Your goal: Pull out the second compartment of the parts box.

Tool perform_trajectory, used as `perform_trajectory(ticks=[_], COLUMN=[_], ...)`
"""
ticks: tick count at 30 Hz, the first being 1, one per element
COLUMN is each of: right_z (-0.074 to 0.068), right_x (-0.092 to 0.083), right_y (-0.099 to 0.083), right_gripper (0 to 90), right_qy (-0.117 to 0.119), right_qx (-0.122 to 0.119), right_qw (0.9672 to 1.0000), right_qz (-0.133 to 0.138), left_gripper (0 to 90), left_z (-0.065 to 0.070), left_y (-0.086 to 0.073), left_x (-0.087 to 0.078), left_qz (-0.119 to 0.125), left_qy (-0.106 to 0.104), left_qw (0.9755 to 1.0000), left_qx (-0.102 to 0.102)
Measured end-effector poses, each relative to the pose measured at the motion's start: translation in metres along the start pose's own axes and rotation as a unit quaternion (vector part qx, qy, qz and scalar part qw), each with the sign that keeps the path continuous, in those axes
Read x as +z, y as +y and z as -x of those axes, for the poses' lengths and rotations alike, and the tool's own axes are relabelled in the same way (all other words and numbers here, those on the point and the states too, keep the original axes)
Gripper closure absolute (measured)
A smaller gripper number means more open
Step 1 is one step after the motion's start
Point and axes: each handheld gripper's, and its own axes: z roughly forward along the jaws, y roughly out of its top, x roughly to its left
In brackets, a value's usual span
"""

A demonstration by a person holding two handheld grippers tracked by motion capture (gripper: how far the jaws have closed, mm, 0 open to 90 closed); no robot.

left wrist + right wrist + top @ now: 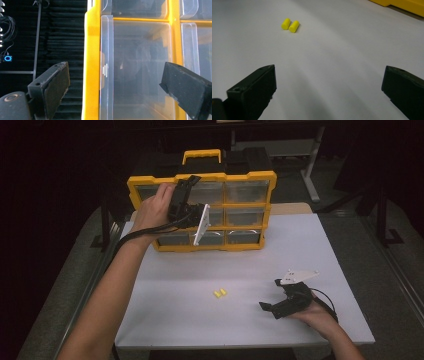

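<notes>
Your left gripper (186, 184) stands spread at the organizer's (250, 180) top-left clear drawer (140, 70) (touching nothing); your right gripper (268, 295), also spread, rests near two yellow earplugs (290, 25).

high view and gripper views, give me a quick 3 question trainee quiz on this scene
1. True or false: the left gripper is at the upper left drawer of the yellow organiser case.
2. How many yellow earplugs lie on the white table?
3. The right gripper is: A) shut on an earplug, B) open and apart from the earplugs, C) inside a drawer.

Key: 1 true; 2 two; 3 B.
</notes>
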Motion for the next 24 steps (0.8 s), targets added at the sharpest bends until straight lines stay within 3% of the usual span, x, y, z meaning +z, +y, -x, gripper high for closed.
perform_trajectory(ticks=[14,24], right_z=[0.0001,0.0002], right_x=[-0.0003,-0.0003], right_y=[-0.0001,-0.0001], right_gripper=[0.0,0.0], right_qy=[0.000,0.000], right_qx=[0.001,0.000], right_qw=[1.0000,1.0000], right_qz=[0.000,-0.001], left_gripper=[20.7,33.4], left_z=[-0.0009,-0.0027], left_y=[0.0011,0.0021], left_x=[0.0008,-0.0008], left_qz=[-0.004,-0.010], left_qy=[0.005,0.010], left_qw=[1.0000,0.9998], left_qx=[-0.004,-0.011])
